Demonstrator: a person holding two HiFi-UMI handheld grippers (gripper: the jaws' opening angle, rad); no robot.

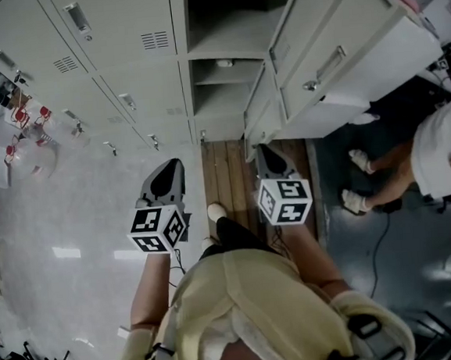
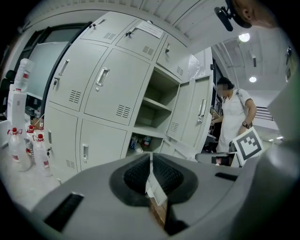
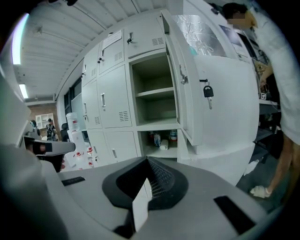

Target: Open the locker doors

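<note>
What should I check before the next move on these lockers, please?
1. Left gripper jaws apart for a handle: not ok, together and empty.
2. Right gripper jaws apart: not ok, together and empty.
3. One column opened: ok, its open doors are swung out.
4. Other doors opened: not ok, shut.
5. Person away from the open doors: not ok, stands beside them.

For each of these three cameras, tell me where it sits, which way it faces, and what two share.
Head view: on the person's head, looking steeply down before the lockers; arms, torso, left gripper, right gripper show.
Left gripper view: on that gripper, looking along its shut jaws at the lockers.
Right gripper view: on that gripper, past shut jaws at the open locker.
Shared: both gripper views see that open locker.
</note>
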